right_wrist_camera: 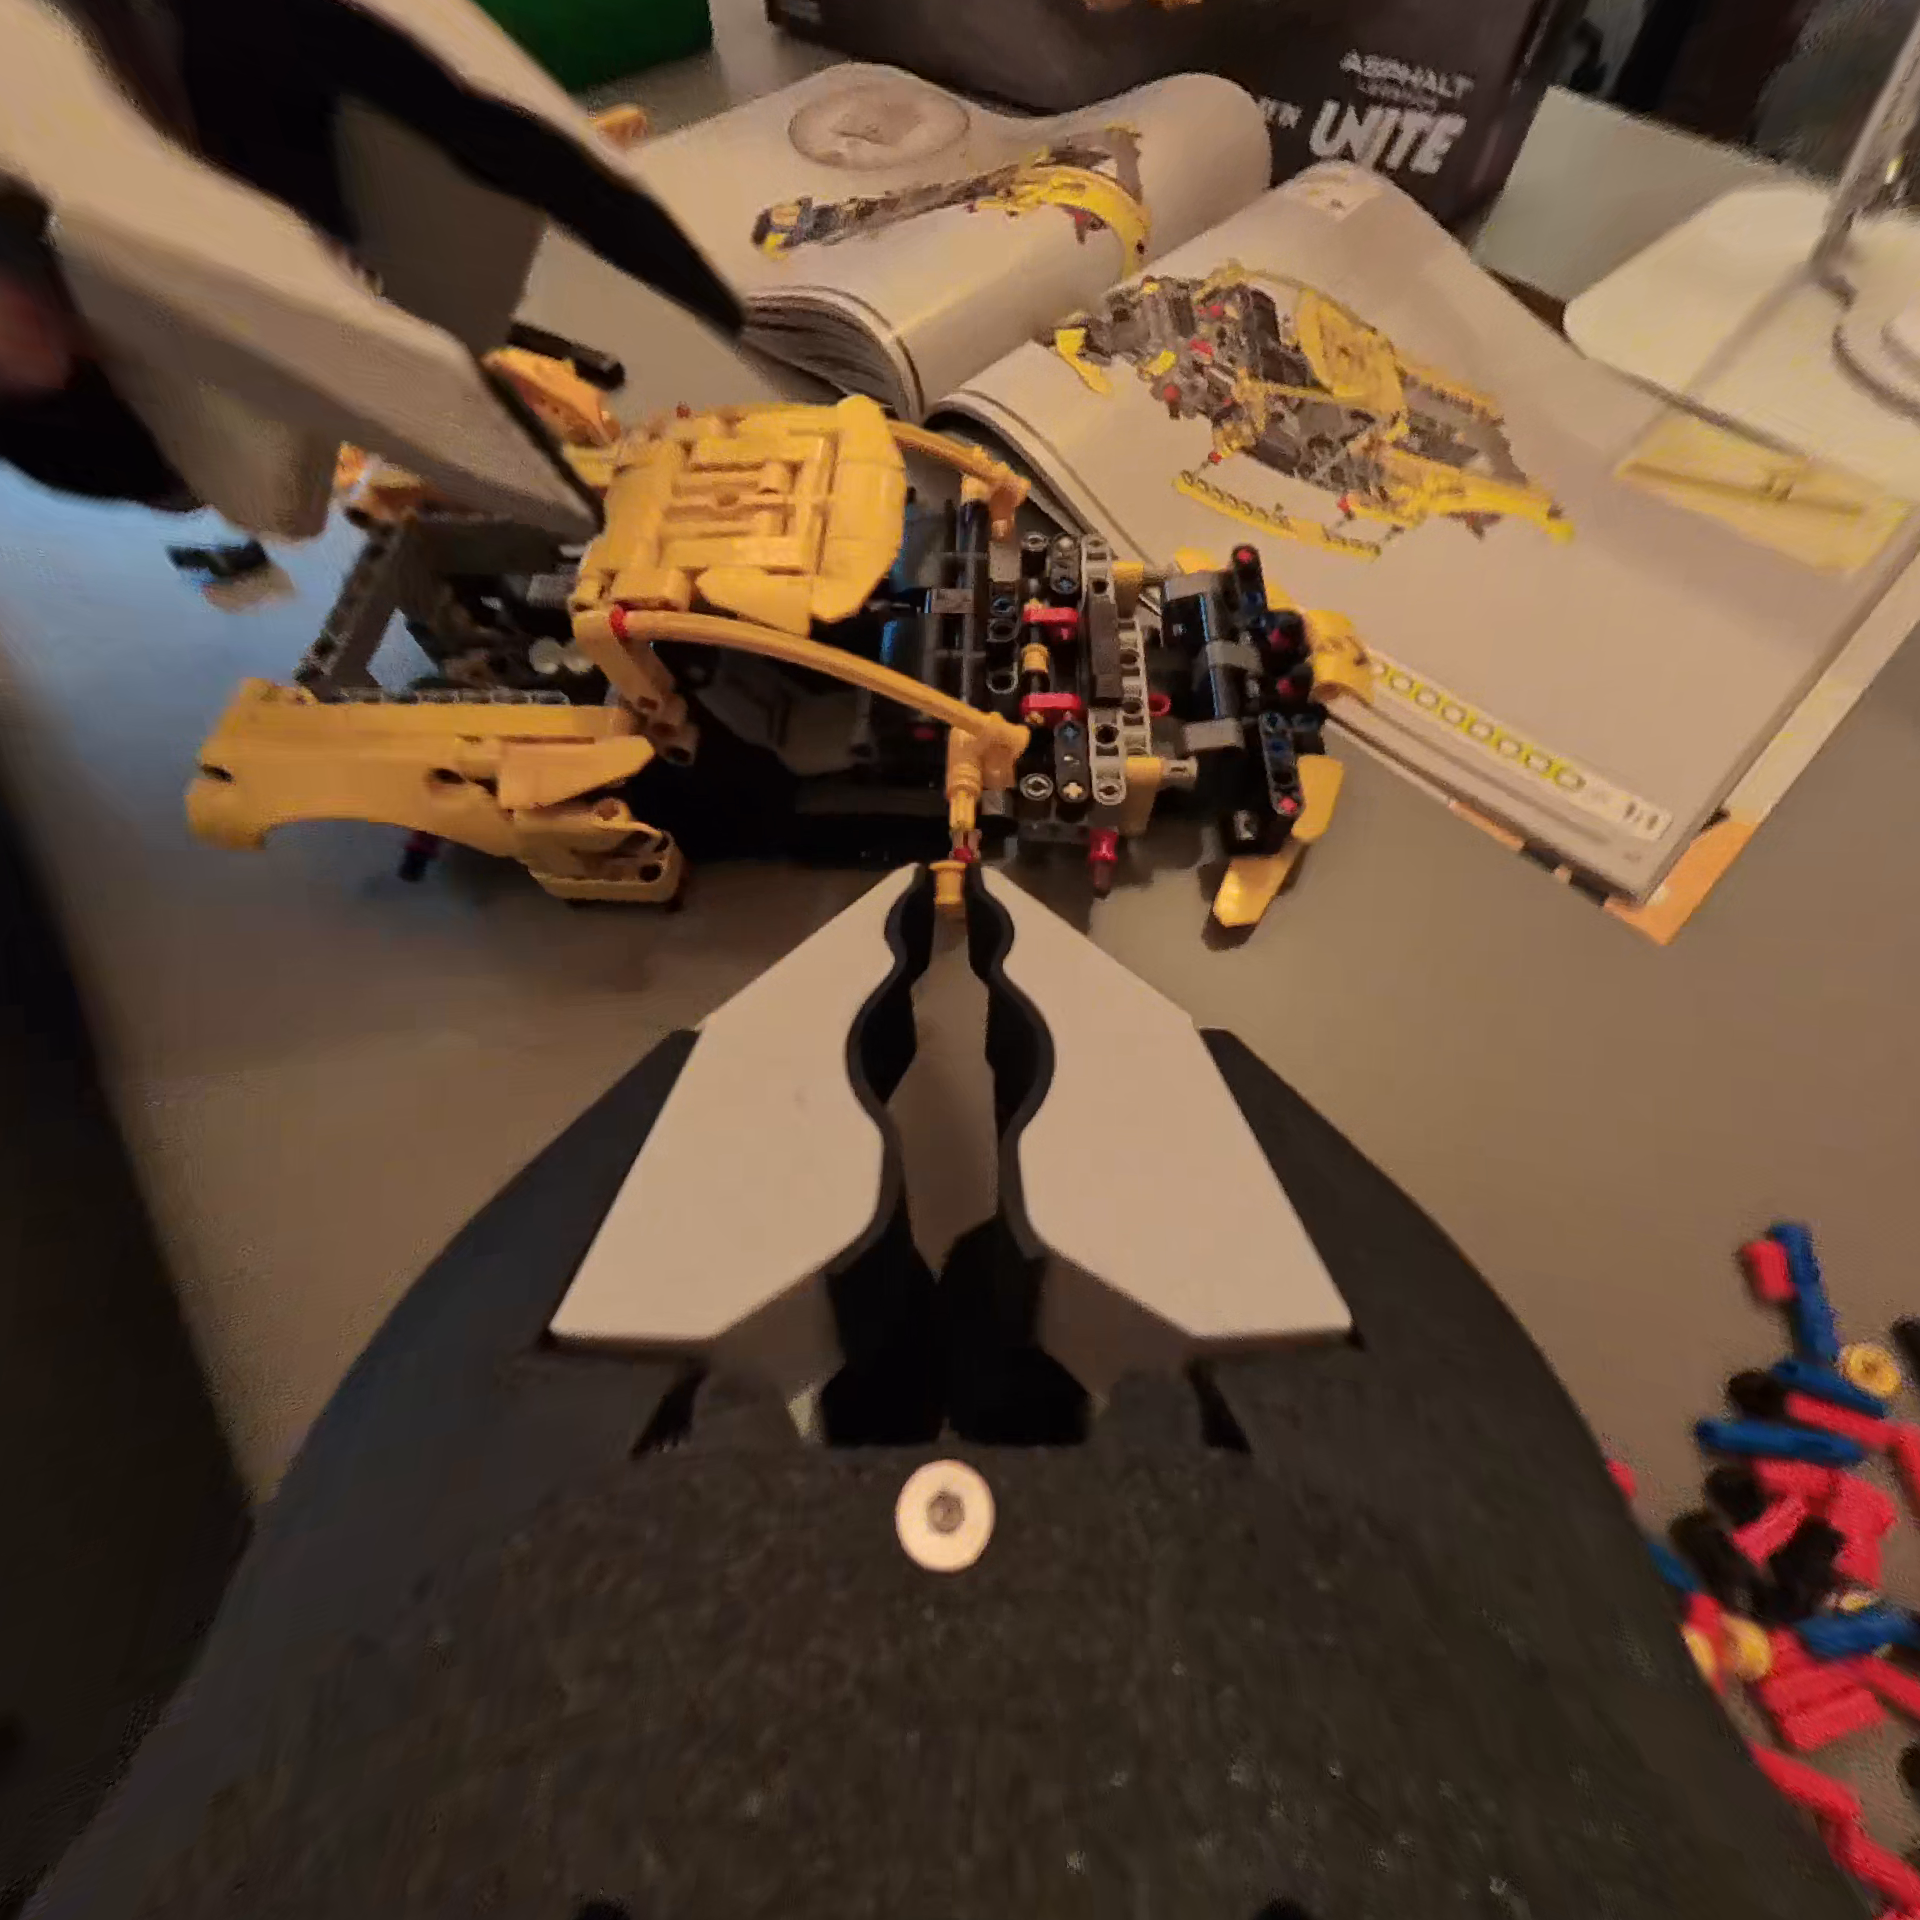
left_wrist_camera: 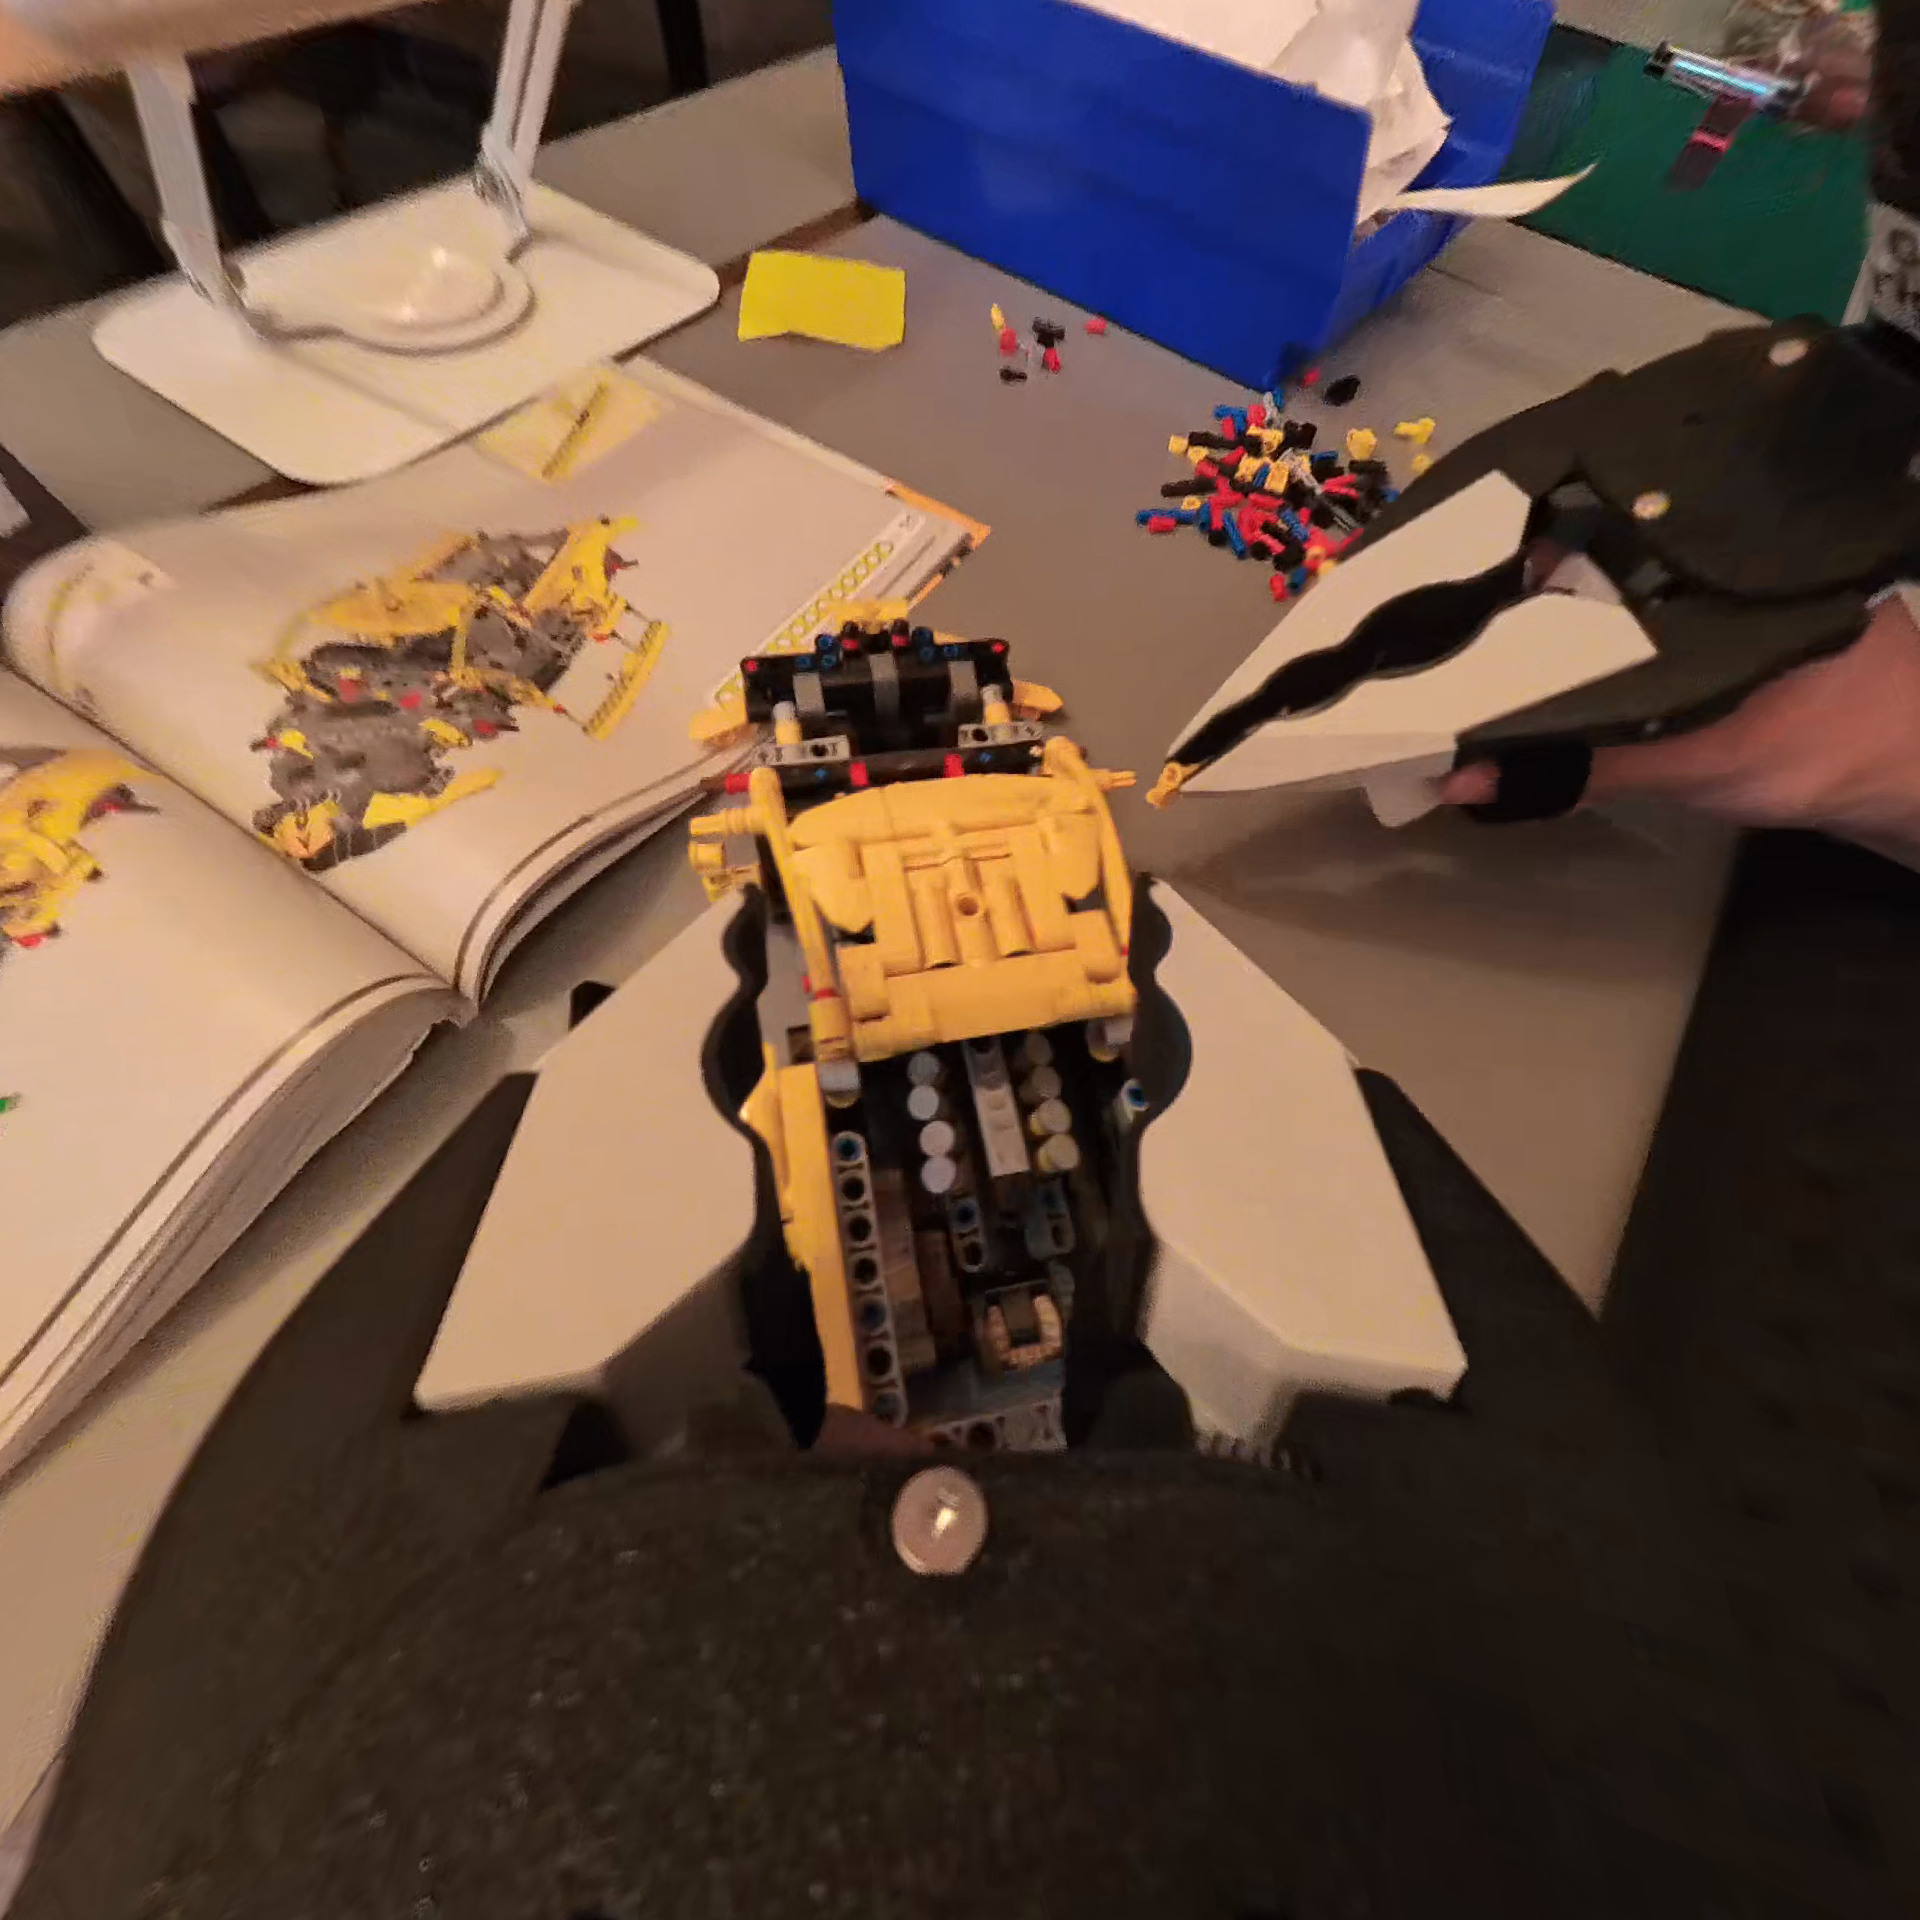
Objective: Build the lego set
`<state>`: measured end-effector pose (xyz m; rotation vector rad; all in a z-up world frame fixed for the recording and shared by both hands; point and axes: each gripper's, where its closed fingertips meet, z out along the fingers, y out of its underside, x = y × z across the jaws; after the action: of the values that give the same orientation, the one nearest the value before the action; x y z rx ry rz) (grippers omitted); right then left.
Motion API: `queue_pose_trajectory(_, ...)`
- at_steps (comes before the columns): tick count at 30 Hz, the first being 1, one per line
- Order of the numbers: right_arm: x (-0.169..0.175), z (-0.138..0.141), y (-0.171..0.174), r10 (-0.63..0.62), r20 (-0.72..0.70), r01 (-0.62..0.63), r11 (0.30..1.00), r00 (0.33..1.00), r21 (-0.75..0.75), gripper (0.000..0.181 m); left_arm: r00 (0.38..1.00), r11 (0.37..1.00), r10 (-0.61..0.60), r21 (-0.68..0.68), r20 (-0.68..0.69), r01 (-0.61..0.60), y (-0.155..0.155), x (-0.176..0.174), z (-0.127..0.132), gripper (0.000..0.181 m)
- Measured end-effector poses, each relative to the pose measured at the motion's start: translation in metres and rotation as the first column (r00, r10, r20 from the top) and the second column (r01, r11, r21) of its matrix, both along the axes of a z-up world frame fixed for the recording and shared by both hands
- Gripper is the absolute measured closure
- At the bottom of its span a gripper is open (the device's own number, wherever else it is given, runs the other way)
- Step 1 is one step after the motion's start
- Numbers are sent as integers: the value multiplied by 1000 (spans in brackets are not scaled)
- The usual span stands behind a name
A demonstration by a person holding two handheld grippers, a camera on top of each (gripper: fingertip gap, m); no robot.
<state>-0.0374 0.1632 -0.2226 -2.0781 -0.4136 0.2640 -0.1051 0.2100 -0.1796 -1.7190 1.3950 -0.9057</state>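
Lego model (left_wrist_camera: 940, 997) was partly assembled, clamped by left claw (left_wrist_camera: 935, 1039); right claw (right_wrist_camera: 948, 883) pinched a yellow pin (right_wrist_camera: 948, 881); loose pins (left_wrist_camera: 1268, 488) remained unfitted.

The right gripper (right_wrist_camera: 948, 883) is pinching a small yellow connector (right_wrist_camera: 947, 881) at the side of the yellow car model (right_wrist_camera: 769, 644), which is sitting beside the open instruction booklet (right_wrist_camera: 1403, 582) on the grey table (right_wrist_camera: 364, 1039).

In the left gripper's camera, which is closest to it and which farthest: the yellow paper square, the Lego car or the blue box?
1. Lego car, between the left gripper's fingers.
2. Yellow paper square, on the table beyond the car.
3. Blue box, at the far edge.
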Motion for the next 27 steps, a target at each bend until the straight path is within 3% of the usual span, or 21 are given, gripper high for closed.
queue_pose_trajectory(6,-2,-9,7,45,128,-53,997,991,62,177,1000,989,-26,-144,5,27,2,0,-12,107)
queue_pose_trajectory(10,-2,-7,12,67,141,-79,993,988,83,177,999,986,-41,-163,-25,37,0,-2,-21,109)
queue_pose_trajectory(22,0,-6,12,-21,-180,11,999,983,-51,177,998,989,-56,-135,-15,53,-1,-1,-20,115)
queue_pose_trajectory(27,0,-7,13,-29,-177,20,998,984,-54,177,998,989,-59,-138,-13,57,-1,-1,-20,116)
